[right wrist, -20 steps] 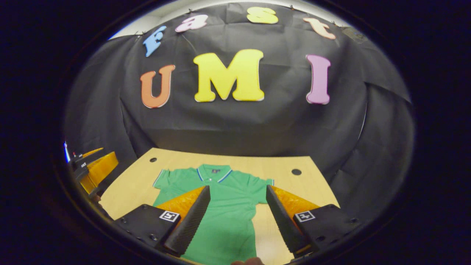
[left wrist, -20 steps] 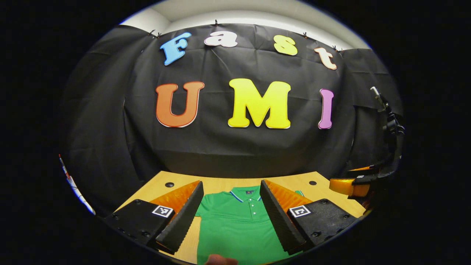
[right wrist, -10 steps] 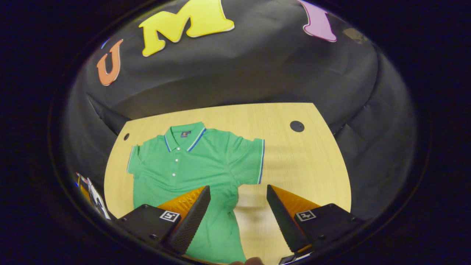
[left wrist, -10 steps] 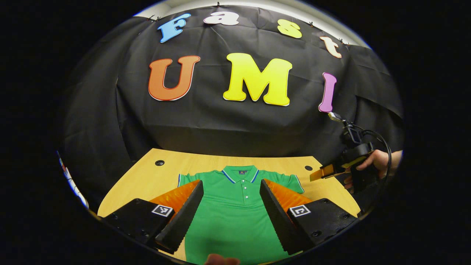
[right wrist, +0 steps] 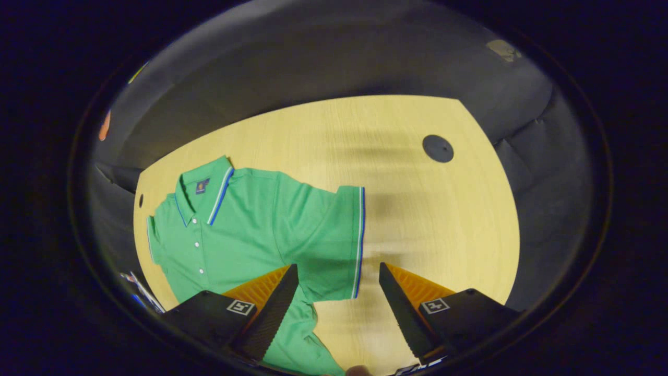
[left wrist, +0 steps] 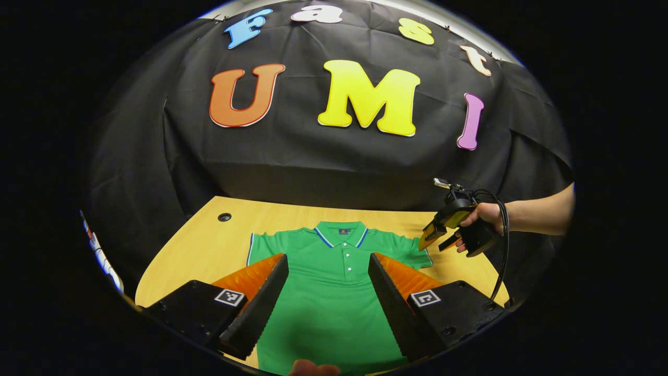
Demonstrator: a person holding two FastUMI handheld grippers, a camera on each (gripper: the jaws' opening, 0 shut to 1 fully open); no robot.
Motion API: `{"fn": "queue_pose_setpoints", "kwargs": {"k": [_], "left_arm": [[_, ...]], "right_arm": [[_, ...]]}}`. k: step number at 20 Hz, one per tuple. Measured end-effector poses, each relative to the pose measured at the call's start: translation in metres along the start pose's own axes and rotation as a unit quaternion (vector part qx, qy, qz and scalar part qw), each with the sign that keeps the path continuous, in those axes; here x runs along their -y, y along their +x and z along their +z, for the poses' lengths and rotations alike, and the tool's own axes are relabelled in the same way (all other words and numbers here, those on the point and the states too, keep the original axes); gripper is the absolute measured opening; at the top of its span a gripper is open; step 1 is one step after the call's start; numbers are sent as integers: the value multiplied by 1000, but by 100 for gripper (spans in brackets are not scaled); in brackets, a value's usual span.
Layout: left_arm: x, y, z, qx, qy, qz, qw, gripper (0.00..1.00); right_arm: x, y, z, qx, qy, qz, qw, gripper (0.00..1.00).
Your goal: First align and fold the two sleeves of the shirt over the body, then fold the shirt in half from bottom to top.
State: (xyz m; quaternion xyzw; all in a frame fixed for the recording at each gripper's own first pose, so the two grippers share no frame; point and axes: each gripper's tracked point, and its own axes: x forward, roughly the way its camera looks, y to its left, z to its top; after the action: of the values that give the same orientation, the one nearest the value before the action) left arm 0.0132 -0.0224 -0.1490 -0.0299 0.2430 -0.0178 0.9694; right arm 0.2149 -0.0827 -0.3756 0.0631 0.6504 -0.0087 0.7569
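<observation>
Garment: a green polo shirt (left wrist: 334, 292) lies flat and face up on the wooden counter (left wrist: 209, 245), collar toward the booth wall, both short sleeves spread out to the sides and not yet folded.

Left tongs (left wrist: 327, 297): open, jaws wide apart, hovering above the shirt's body near its centre line, gripping nothing.

Right tongs (right wrist: 338, 305): open and empty, tilted down over the counter, straddling the striped hem of the right sleeve (right wrist: 334, 245). In the left gripper view these tongs (left wrist: 437, 240) hang just off that sleeve's outer edge, held by a hand (left wrist: 482, 219).

Step in hand: judged to be the approach to the first sleeve fold; nothing is folded so far.

Risk, pinch: if the right tongs close too far inboard, they may gather body cloth with the sleeve and drag the whole shirt askew.

Risk, miss: closing too high could catch only the hem's edge, which may slip out mid-fold.

Risk, anchor: the left tongs touch no cloth, so the shirt could slide on the smooth counter when the sleeve is pulled across.
</observation>
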Motion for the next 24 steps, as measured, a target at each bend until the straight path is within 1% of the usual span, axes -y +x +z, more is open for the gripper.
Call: {"fn": "queue_pose_setpoints", "kwargs": {"k": [1, 2, 3, 4, 5, 6, 7, 8, 10, 11, 12, 14, 15, 17, 19, 20, 22, 24], "left_arm": [[-5, 1, -2, -1, -3, 6, 1000, 99], [-10, 2, -4, -4, -6, 13, 1000, 99], [-14, 2, -7, -7, -7, 20, 1000, 99], [-18, 2, -9, -10, -9, 26, 1000, 99], [-21, 2, -9, -12, -11, 31, 999, 99], [-23, 2, -8, -12, -13, 34, 999, 99], [-24, 3, -9, -12, -14, 37, 999, 99], [-25, 4, -10, -12, -16, 39, 999, 99], [-26, 4, -13, -14, -19, 42, 999, 99], [-26, 4, -13, -14, -21, 44, 999, 99], [-27, 4, -13, -13, -22, 45, 999, 99], [-29, 5, -17, -18, -26, 47, 998, 99], [-30, 5, -20, -21, -29, 47, 998, 99], [-35, 6, -20, -24, -29, 50, 998, 99], [-41, 3, -17, -19, -23, 54, 998, 100], [-45, 3, -15, -16, -20, 58, 998, 99], [-53, 3, -17, -16, -19, 63, 998, 99], [-57, -1, -22, -21, -27, 65, 997, 99]], "right_arm": [[3, 11, -6, -16, 7, -5, 1000, 100], [3, 17, -10, -30, 15, -2, 999, 94], [3, 23, -13, -38, 26, -4, 999, 99], [1, 25, -14, -45, 38, -1, 998, 88], [4, 27, -19, -56, 44, -13, 997, 88], [8, 28, -18, -55, 45, -29, 997, 88], [14, 30, -20, -61, 45, -47, 996, 78], [14, 31, -19, -60, 48, -54, 996, 70], [10, 31, -23, -64, 39, -58, 995, 62], [8, 18, -14, -66, 55, -56, 995, 66], [4, 28, -23, -71, 70, -57, 993, 54], [5, 32, -24, -68, 60, -60, 994, 28], [1, 31, -21, -60, 64, -51, 995, 35], [1, 31, -20, -62, 68, -47, 995, 5], [-1, 29, -22, -63, 65, -32, 995, 5], [-4, 25, -22, -61, 75, -21, 995, 5], [-6, 14, -15, -42, 88, -8, 995, 5], [-6, 1, -7, -16, 87, -5, 996, 5]]}}
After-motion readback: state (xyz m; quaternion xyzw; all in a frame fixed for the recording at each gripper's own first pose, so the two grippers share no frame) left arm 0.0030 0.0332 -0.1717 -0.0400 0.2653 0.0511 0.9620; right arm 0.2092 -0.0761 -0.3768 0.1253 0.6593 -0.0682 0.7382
